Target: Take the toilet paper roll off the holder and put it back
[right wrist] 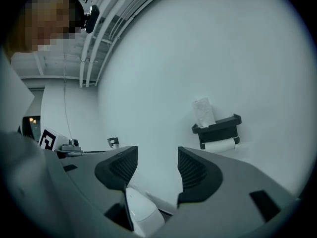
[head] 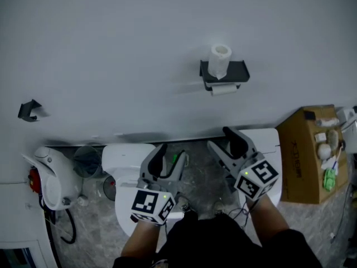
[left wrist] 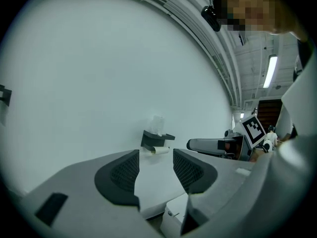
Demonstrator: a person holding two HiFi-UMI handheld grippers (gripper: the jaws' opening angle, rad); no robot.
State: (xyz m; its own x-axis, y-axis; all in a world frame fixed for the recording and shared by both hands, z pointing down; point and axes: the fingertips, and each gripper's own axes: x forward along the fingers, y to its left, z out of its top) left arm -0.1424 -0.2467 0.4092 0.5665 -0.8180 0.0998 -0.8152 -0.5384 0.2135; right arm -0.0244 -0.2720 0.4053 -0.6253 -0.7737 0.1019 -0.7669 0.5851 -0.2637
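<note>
We are holding the left gripper (head: 170, 159) and right gripper (head: 224, 143) well below the holder (head: 224, 74), fingers spread, pinching nothing; the toilet paper roll (head: 223, 90) is hanging under the holder.

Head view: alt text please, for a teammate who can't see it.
A toilet paper roll hangs on a black wall holder, a spare roll standing on top. Below, the left gripper and right gripper are open and empty over a white toilet.

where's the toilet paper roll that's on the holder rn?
Head view, upper centre-right: the toilet paper roll hangs under the black holder on the wall, right below the spare roll standing on its shelf, up-left of the cardboard box.
</note>
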